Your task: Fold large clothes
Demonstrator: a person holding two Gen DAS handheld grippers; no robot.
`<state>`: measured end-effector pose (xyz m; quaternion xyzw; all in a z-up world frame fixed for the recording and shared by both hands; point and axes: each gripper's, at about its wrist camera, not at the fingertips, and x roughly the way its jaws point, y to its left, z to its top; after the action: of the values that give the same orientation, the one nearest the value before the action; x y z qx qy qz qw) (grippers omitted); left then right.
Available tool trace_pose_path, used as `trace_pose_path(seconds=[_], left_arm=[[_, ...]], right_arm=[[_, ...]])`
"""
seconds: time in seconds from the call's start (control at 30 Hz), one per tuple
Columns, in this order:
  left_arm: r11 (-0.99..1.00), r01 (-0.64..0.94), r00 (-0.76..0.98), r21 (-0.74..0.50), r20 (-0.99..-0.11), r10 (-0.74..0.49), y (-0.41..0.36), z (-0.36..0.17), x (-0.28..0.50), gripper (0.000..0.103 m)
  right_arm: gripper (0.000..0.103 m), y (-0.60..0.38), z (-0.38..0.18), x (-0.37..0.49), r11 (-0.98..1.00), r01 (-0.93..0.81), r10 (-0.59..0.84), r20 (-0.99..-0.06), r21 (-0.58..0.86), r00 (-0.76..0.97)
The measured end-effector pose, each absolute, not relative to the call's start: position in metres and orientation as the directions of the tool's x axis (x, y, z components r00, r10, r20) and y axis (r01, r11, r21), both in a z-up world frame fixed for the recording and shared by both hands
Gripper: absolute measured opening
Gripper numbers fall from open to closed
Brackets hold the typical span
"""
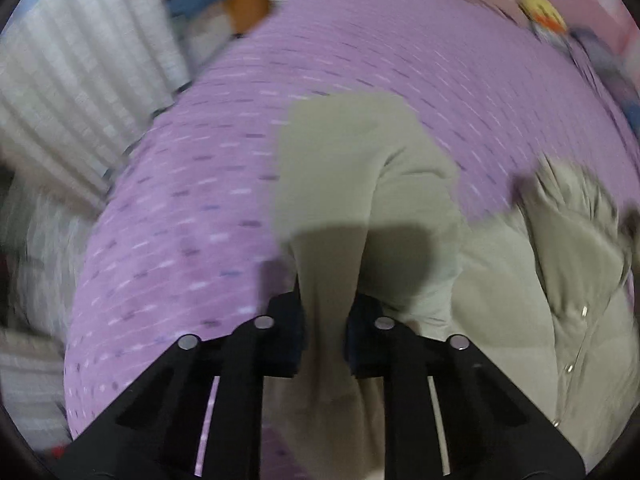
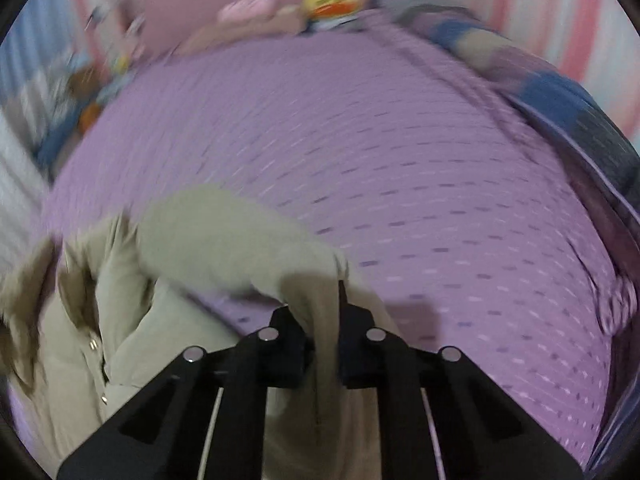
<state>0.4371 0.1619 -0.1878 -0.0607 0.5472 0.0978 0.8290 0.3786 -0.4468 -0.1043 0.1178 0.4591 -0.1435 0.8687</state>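
Note:
A pale green padded jacket point(image 1: 508, 288) with snap buttons and a furry collar lies on a purple patterned bedspread point(image 1: 180, 208). One of its sleeves point(image 1: 360, 168) stretches away from my left gripper point(image 1: 325, 320), which is shut on the sleeve's near end. In the right wrist view the jacket point(image 2: 80, 340) lies at the lower left. Its other sleeve point(image 2: 224, 240) runs across to my right gripper point(image 2: 323, 332), which is shut on the cloth at the cuff end. Both views are blurred.
The bedspread point(image 2: 400, 184) fills most of both views. Soft toys, among them a yellow one point(image 2: 332, 0), line the far edge. A blue and grey blanket point(image 2: 560, 92) lies along the right side. White striped bedding point(image 1: 80, 92) is bunched at the left.

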Motion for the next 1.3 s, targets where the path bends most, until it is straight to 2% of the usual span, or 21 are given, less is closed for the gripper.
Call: trace_pose_path(seconds=[0.1, 0.2, 0.3, 0.43, 0.5, 0.53, 0.6, 0.63, 0.7, 0.77, 0.83, 0.87, 0.97, 1.03, 1.17, 1.3], left_arm=[[0.947, -0.320, 0.363, -0.010, -0.925, 0.113, 0.209, -0.187, 0.415, 0.015], [0.921, -0.384, 0.296, 0.063, -0.936, 0.188, 0.235, -0.212, 0.392, 0.009], [0.922, -0.362, 0.268, 0.140, -0.931, 0.246, 0.232, -0.230, 0.379, 0.010], [0.927, -0.326, 0.297, 0.184, -0.911, 0.285, 0.210, -0.218, 0.373, 0.013], [0.935, -0.302, 0.319, 0.188, -0.904, 0.285, 0.199, -0.207, 0.371, 0.034], [0.935, -0.291, 0.333, 0.204, -0.895, 0.298, 0.192, -0.201, 0.369, 0.040], [0.934, -0.268, 0.368, 0.237, -0.871, 0.327, 0.179, -0.188, 0.363, 0.064], [0.940, -0.247, 0.394, 0.235, -0.862, 0.319, 0.171, -0.181, 0.359, 0.069], [0.948, -0.221, 0.424, 0.228, -0.853, 0.304, 0.163, -0.169, 0.359, 0.079], [0.961, -0.187, 0.458, 0.202, -0.848, 0.268, 0.149, -0.157, 0.358, 0.081], [0.975, -0.145, 0.477, 0.166, -0.852, 0.216, 0.135, -0.154, 0.362, 0.085], [0.982, -0.118, 0.489, 0.147, -0.852, 0.186, 0.125, -0.150, 0.365, 0.088], [0.996, -0.017, 0.495, 0.091, -0.865, 0.088, 0.095, -0.158, 0.380, 0.096], [0.997, 0.039, 0.464, 0.065, -0.885, 0.039, 0.074, -0.176, 0.403, 0.096], [0.993, 0.104, 0.362, 0.060, -0.932, 0.018, 0.047, -0.224, 0.449, 0.096], [0.985, 0.155, 0.275, 0.077, -0.961, 0.032, 0.031, -0.264, 0.480, 0.094]], right_arm=[[0.011, -0.513, -0.093, 0.331, 0.859, 0.495, -0.181, -0.823, 0.135, 0.538], [0.011, -0.573, -0.117, 0.282, 0.730, 0.627, -0.126, -0.850, 0.270, 0.512], [0.011, -0.596, -0.155, 0.246, 0.654, 0.688, -0.076, -0.878, 0.314, 0.472], [0.011, -0.605, -0.196, 0.211, 0.556, 0.744, -0.026, -0.887, 0.371, 0.462], [0.011, -0.609, -0.213, 0.193, 0.486, 0.763, 0.016, -0.877, 0.427, 0.480], [0.016, -0.610, -0.219, 0.185, 0.452, 0.771, 0.035, -0.873, 0.448, 0.487], [0.028, -0.610, -0.223, 0.171, 0.414, 0.772, 0.076, -0.864, 0.482, 0.498], [0.039, -0.609, -0.221, 0.167, 0.415, 0.766, 0.076, -0.858, 0.491, 0.509], [0.049, -0.602, -0.203, 0.156, 0.448, 0.742, 0.038, -0.840, 0.499, 0.541], [0.055, -0.592, -0.171, 0.153, 0.508, 0.711, -0.020, -0.818, 0.486, 0.574], [0.069, -0.581, -0.143, 0.158, 0.571, 0.669, -0.045, -0.796, 0.475, 0.603], [0.073, -0.569, -0.129, 0.168, 0.621, 0.630, -0.044, -0.782, 0.466, 0.621], [0.080, -0.529, -0.111, 0.217, 0.758, 0.490, 0.037, -0.778, 0.431, 0.627], [0.081, -0.500, -0.117, 0.257, 0.816, 0.404, 0.105, -0.793, 0.414, 0.600], [0.081, -0.436, -0.157, 0.347, 0.862, 0.262, 0.275, -0.834, 0.435, 0.479], [0.081, -0.398, -0.215, 0.401, 0.880, 0.200, 0.366, -0.884, 0.431, 0.291]])
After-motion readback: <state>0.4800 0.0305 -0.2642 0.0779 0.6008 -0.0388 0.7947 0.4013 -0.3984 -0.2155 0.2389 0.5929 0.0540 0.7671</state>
